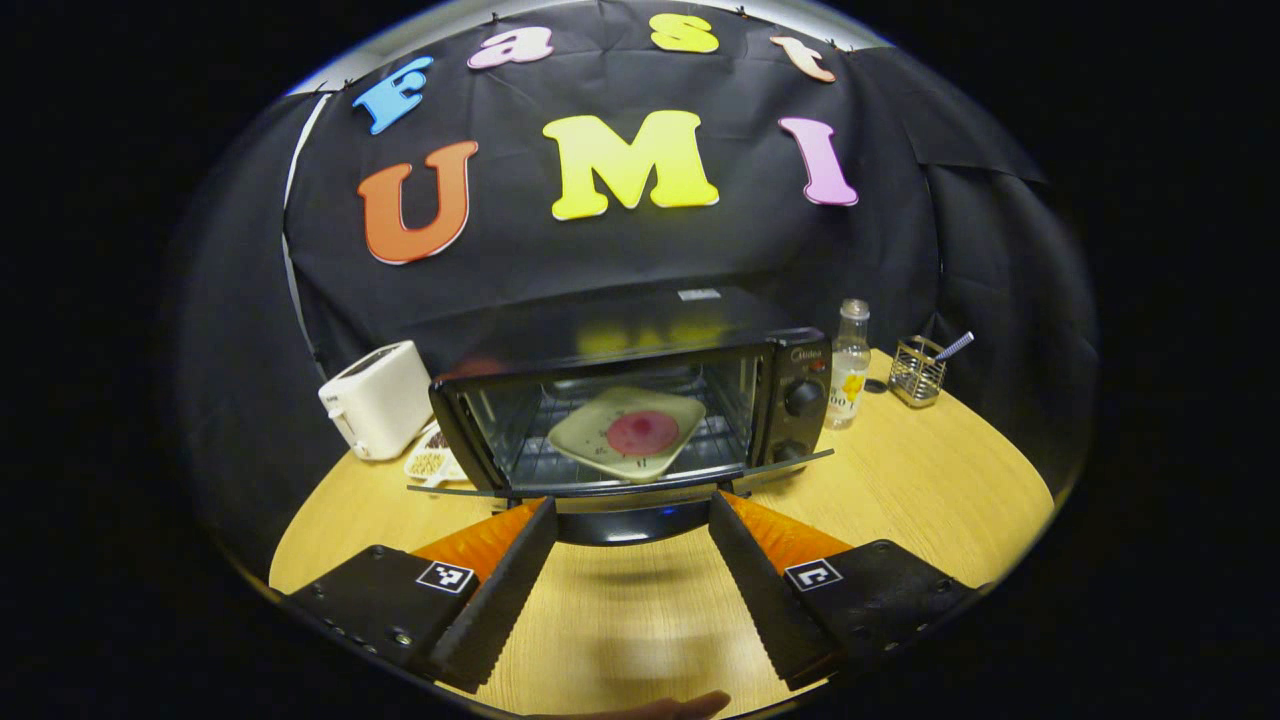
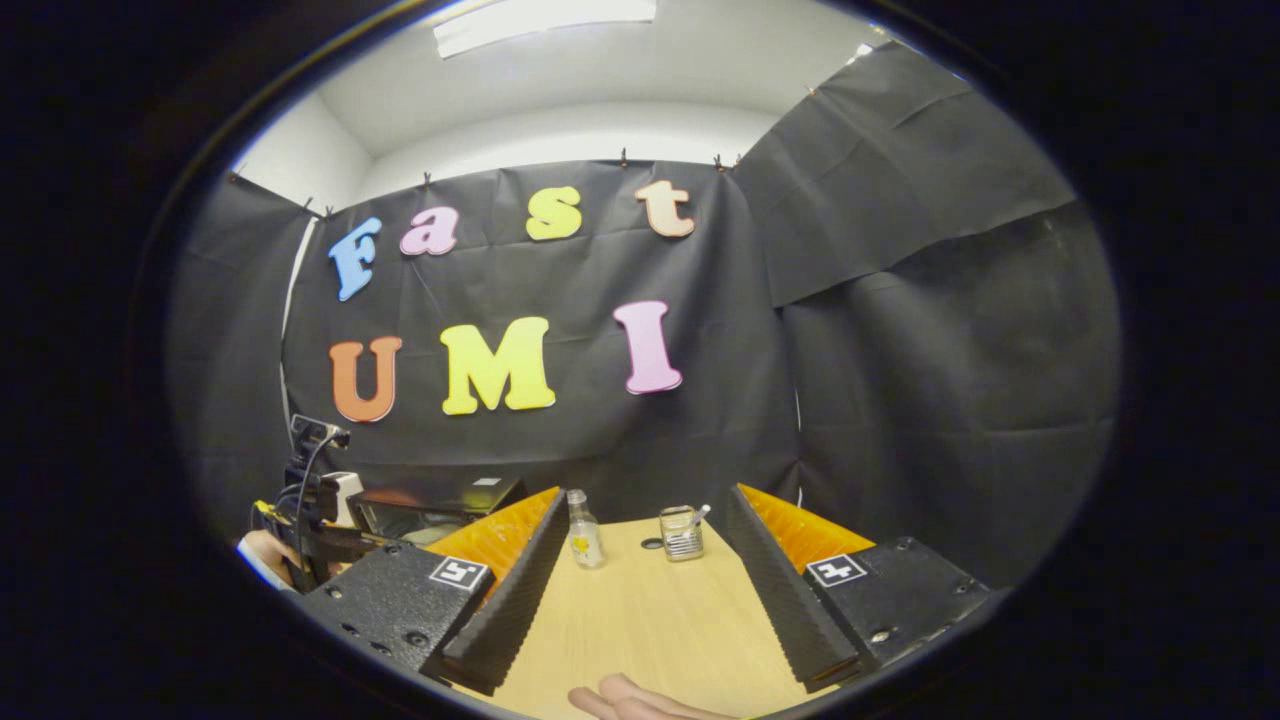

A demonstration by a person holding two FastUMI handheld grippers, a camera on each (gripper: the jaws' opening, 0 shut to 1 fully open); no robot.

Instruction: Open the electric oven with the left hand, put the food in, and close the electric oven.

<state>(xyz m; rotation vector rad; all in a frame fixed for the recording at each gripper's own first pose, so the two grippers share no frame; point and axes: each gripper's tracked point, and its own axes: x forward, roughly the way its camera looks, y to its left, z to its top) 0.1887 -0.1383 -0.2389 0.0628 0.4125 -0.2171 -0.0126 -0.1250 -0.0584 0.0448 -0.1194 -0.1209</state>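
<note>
The black electric oven (image 1: 800,372) stands mid-table with its glass door (image 1: 470,487) dropped flat toward me. Inside, on the wire rack, lies a pale square plate (image 1: 590,438) with a round red slice of food (image 1: 642,432). My left gripper (image 1: 632,503) is open, its fingertips either side of the door's dark handle (image 1: 625,523), not pressing on it. My right gripper (image 2: 646,495) is open over the wooden table (image 2: 640,620) with nothing between its fingers. In the right gripper view the oven (image 2: 430,505) and the hand-held left gripper (image 2: 310,500) sit at the far left.
A white toaster (image 1: 375,398) and a small dish of beans (image 1: 432,462) stand left of the oven. A clear bottle (image 1: 849,365) and a wire mesh holder (image 1: 917,372) stand to its right, toward the back. A person's fingertips (image 2: 620,700) show at the bottom edge.
</note>
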